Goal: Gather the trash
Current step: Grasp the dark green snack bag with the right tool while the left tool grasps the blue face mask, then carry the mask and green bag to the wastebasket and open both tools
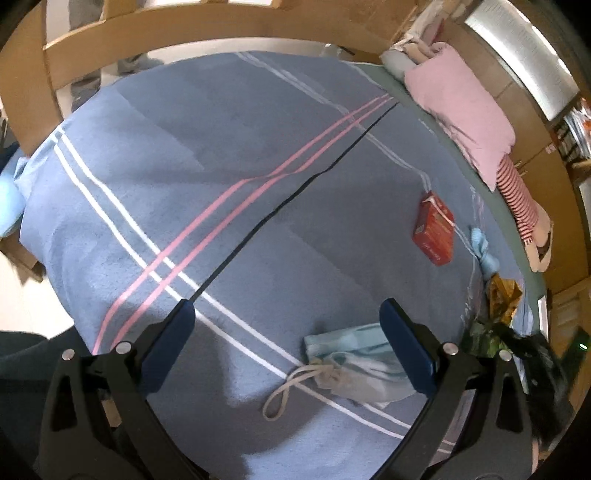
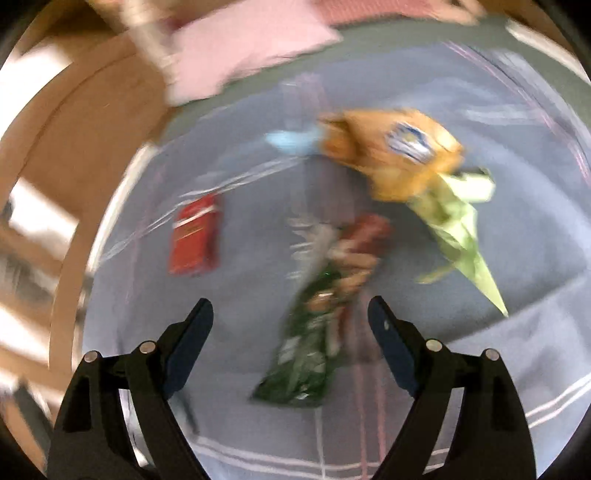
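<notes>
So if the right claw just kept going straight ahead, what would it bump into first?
Probably the green snack wrapper. It lies on the blue blanket right between the open fingers of the right claw, closer than anything else. The picture is blurry, so how far off it lies is hard to judge.

A bed takes up most of the room, covered by a blue blanket [image 1: 229, 177] with white, pink and dark stripes. A curved wooden bed frame [image 1: 177, 33] borders it. A pink pillow [image 1: 461, 110] lies near a bright window [image 1: 524, 59].
</notes>
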A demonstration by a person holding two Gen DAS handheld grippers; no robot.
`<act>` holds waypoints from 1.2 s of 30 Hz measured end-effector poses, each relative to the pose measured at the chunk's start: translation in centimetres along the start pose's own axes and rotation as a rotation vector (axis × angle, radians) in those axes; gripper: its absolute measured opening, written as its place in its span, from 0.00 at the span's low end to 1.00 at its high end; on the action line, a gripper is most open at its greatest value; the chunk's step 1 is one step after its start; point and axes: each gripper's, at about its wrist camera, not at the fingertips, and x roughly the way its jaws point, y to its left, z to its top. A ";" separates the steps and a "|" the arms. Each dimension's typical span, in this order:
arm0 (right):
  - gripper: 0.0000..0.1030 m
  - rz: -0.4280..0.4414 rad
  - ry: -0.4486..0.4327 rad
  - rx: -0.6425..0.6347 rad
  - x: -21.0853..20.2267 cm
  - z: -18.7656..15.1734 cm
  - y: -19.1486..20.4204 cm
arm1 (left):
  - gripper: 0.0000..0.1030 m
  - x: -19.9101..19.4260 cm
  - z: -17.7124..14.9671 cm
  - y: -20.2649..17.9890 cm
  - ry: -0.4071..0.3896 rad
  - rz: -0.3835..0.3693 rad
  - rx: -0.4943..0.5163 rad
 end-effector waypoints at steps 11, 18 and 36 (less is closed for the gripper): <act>0.29 -0.100 0.037 -0.490 2.6 -3.5 8.7 | 0.97 -0.3 0.7 0.9 -0.015 0.004 -0.002; 0.28 -0.248 0.017 -0.764 0.6 -6.9 11.4 | 0.97 -1.0 1.0 2.8 -0.058 0.014 -0.116; 0.28 -0.128 0.069 -0.465 -2.9 -8.9 6.2 | 0.61 3.6 -3.3 -6.5 0.221 -0.104 0.351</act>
